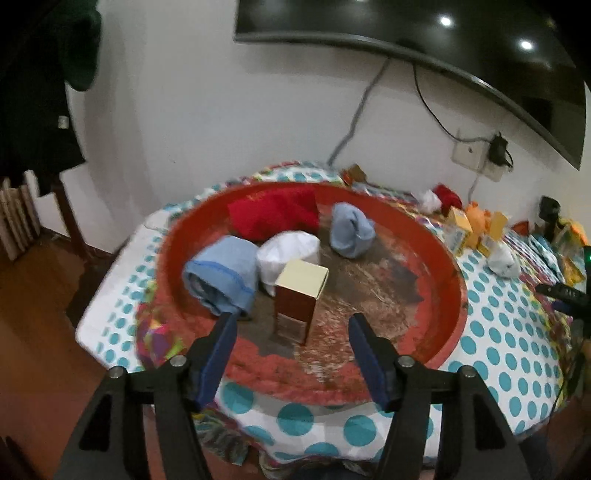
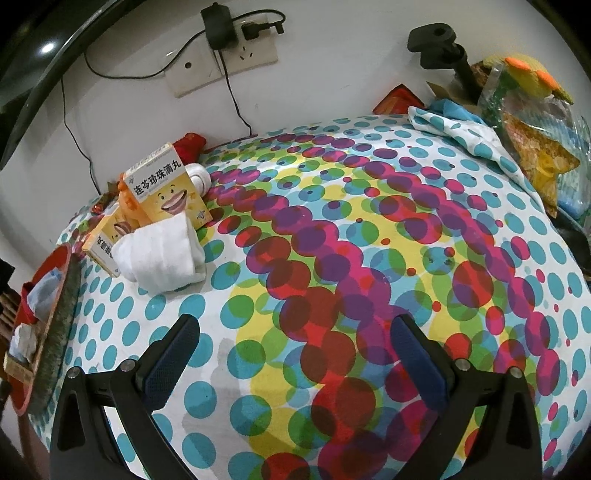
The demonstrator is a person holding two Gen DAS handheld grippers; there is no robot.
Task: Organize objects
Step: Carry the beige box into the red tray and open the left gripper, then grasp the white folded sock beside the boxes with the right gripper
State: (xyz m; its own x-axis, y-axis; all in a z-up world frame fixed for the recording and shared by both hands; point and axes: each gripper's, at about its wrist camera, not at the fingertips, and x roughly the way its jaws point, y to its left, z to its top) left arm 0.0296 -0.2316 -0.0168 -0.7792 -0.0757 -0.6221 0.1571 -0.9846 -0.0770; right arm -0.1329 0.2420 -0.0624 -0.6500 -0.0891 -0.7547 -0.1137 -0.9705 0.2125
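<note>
A round red tray point(image 1: 443, 258) sits on the dotted tablecloth point(image 1: 498, 332). Inside it lie a red cloth point(image 1: 273, 214), two rolled blue cloths point(image 1: 221, 277) point(image 1: 351, 236) and a white roll point(image 1: 284, 254). A small brown box with a cream top point(image 1: 299, 295) stands upright in the tray. My left gripper point(image 1: 291, 319) is open, and its blue pads flank the box without touching it. My right gripper point(image 2: 295, 321) is open and empty over the colourful cloth. Ahead of it to the left are yellow medicine boxes point(image 2: 166, 188) and a white rolled cloth point(image 2: 162, 254).
The tray's edge point(image 2: 59, 295) shows at the far left of the right wrist view. A heap of bags and toys point(image 2: 535, 147) fills the table's right end. The wall behind has a socket with a charger point(image 2: 221, 62) and a dark screen point(image 1: 406, 29). Wooden floor point(image 1: 37, 295) lies left of the table.
</note>
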